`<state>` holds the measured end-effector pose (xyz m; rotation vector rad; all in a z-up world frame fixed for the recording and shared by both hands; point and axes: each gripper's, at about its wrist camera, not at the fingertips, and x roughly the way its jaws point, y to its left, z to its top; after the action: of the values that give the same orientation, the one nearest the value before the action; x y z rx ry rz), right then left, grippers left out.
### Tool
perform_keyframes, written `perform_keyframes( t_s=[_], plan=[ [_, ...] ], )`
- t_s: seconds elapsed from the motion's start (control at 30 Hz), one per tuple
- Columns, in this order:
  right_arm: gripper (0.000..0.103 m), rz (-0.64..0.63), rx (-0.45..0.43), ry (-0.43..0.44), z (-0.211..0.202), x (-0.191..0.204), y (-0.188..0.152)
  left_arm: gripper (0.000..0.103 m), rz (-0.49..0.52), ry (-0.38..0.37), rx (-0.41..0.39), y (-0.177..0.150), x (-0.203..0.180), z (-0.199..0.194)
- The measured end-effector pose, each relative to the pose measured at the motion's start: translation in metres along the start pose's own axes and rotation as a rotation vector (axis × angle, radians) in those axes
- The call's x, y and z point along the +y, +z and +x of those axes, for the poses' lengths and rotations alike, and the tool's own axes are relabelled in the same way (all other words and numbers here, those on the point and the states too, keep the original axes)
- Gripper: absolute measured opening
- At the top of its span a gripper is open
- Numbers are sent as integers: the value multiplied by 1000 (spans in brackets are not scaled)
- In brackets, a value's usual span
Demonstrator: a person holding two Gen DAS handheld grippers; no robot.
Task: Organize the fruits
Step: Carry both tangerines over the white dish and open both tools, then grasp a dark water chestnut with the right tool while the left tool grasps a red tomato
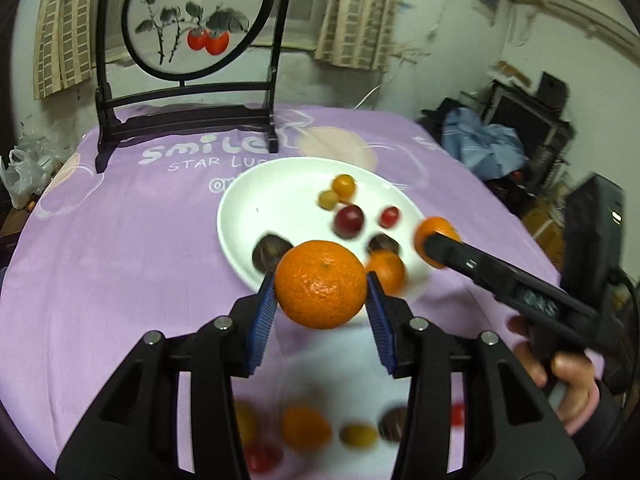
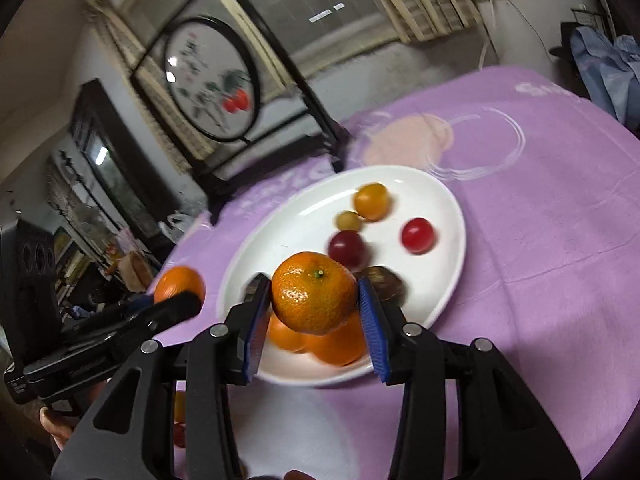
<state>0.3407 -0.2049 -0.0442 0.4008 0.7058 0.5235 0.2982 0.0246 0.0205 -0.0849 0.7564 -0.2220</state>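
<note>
So both grippers are loaded up. Left gripper (image 1: pixel 321 290) has its blue fingers (image 1: pixel 262 320) pinching a mandarin (image 1: pixel 321 284) from either side, held up off the counter (image 1: pixel 120 260) just short of the near rim of the plate (image 1: pixel 248 216). Right gripper (image 2: pixel 315 300) is pinching a second mandarin (image 2: pixel 314 291) the same way, hovering over the plate's near edge, right above two more oranges (image 2: pixel 332 340) already lying there. It comes in low from the right, angled toward the plate, with the person's hand (image 1: pixel 560 372) wrapped around the handle. Further back on the plate sit a yellow tomato (image 2: pixel 371 201), a red one (image 2: pixel 417 235), a dark plum (image 2: pixel 346 246) and a brown chestnut (image 2: pixel 384 282). More fruit lies blurred on the counter close in.
</note>
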Motion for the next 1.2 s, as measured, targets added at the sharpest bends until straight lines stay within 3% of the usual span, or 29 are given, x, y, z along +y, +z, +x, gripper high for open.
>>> perform_keyframes(
  t_s=[0.2,0.23,0.3,0.33,0.4,0.57,0.7,0.77,0.9,0.97,1.13,1.2],
  plan=[
    [46,-16,53,-47,26,-12,5,45,13,91,77,17,-2,59],
    [50,-16,61,-46,26,-13,4,45,18,102,84,14,-3,62],
    [67,-17,48,-61,18,-10,2,46,32,129,90,15,-4,70],
    [67,-24,42,-60,13,-8,3,48,36,139,89,15,-5,71],
    [69,-55,26,-56,-3,0,2,88,43,163,58,15,-4,59],
    [69,-141,36,4,-29,19,-9,99,54,184,-58,19,0,5],
    [69,-276,132,108,-35,40,-34,101,44,195,-115,-7,15,-33],
    [69,-340,155,89,-37,49,-52,101,49,214,-123,-24,22,-41],
    [69,-413,224,67,-35,64,-83,101,-11,372,-136,-60,46,-53],
    [69,-466,250,68,-38,71,-95,101,-51,394,-125,-66,59,-56],
    [69,-575,278,55,-45,82,-114,101,-174,305,-95,-78,83,-64],
    [69,-602,296,26,-42,83,-118,101,-163,333,-91,-84,83,-65]
  ],
)
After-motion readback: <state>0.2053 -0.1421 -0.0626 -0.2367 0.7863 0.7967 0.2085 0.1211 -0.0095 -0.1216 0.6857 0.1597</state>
